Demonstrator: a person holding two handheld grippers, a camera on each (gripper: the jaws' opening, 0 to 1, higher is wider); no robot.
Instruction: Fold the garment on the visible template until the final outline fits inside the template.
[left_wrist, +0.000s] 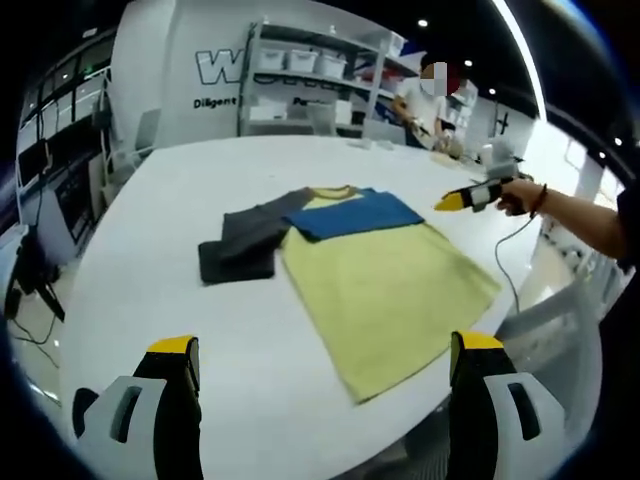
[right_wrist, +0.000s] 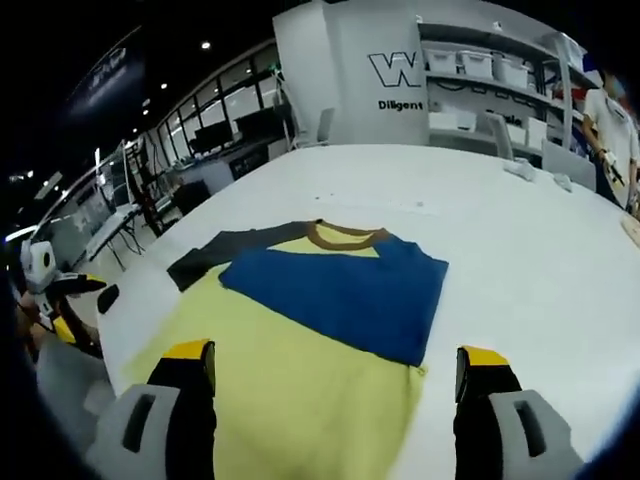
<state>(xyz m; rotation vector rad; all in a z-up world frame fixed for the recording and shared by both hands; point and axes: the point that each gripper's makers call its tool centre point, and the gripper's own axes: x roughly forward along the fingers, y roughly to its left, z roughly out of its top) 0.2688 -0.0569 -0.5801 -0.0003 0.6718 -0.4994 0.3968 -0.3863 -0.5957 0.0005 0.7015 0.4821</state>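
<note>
A long-sleeved shirt (left_wrist: 385, 290) lies flat on the white table (left_wrist: 180, 200), with a yellow-green body and a brown collar. Its blue sleeve (left_wrist: 355, 215) is folded across the chest. The dark grey sleeve (left_wrist: 240, 245) is doubled back at the left. My left gripper (left_wrist: 325, 345) is open over the near table edge, short of the hem, with nothing between its jaws. My right gripper (right_wrist: 336, 353) is open above the yellow body (right_wrist: 290, 390), just before the blue sleeve (right_wrist: 345, 290). A hand holds that right gripper (left_wrist: 478, 195) at the shirt's far right. The left gripper (right_wrist: 58, 290) appears at the table's left edge.
Shelves with white bins (left_wrist: 300, 70) stand behind the table. A person (left_wrist: 425, 100) works at another bench at the back right. A cable (left_wrist: 510, 260) hangs from the right gripper past the table's right edge. Desks and chairs (right_wrist: 200, 165) line the far left.
</note>
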